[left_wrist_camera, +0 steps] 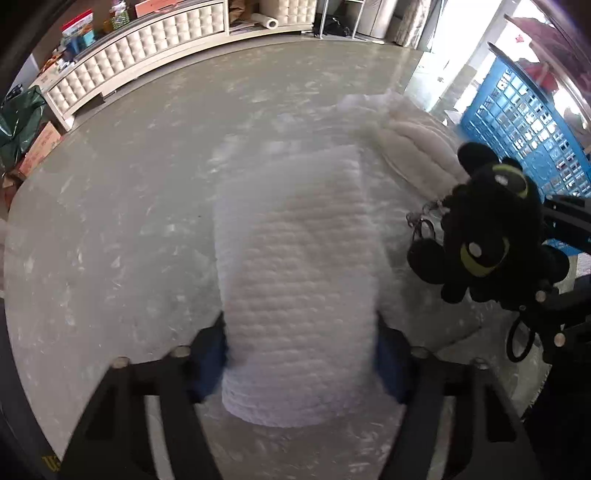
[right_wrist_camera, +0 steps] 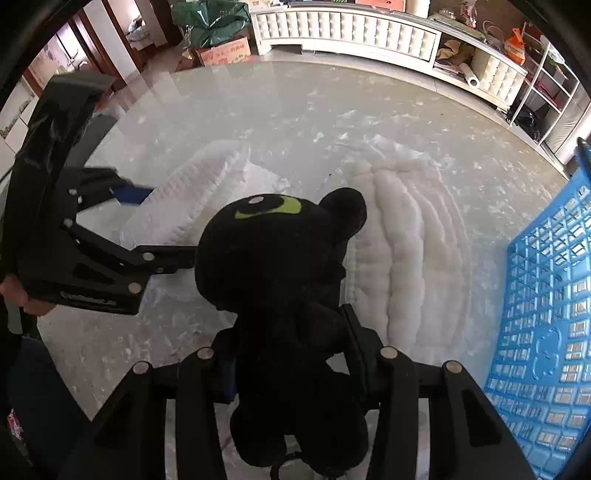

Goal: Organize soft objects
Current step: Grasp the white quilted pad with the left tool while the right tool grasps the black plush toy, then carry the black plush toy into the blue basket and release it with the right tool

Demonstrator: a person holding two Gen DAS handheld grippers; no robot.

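Note:
My left gripper (left_wrist_camera: 301,354) is shut on a white quilted foam pad (left_wrist_camera: 295,280), held between its blue pads just above the marble table; the pad also shows in the right wrist view (right_wrist_camera: 195,199). My right gripper (right_wrist_camera: 291,350) is shut on a black plush toy (right_wrist_camera: 280,266) with yellow-green eyes, lifted above the table. The plush also shows at the right of the left wrist view (left_wrist_camera: 487,229). A cream ribbed cushion (right_wrist_camera: 406,251) lies flat on the table beyond the plush and also shows in the left wrist view (left_wrist_camera: 421,147).
A blue plastic lattice basket (right_wrist_camera: 546,332) stands at the table's right side and shows in the left wrist view (left_wrist_camera: 524,122). The grey marble table (left_wrist_camera: 110,229) is round. A white tufted cabinet (right_wrist_camera: 351,33) and boxes stand beyond it on the floor.

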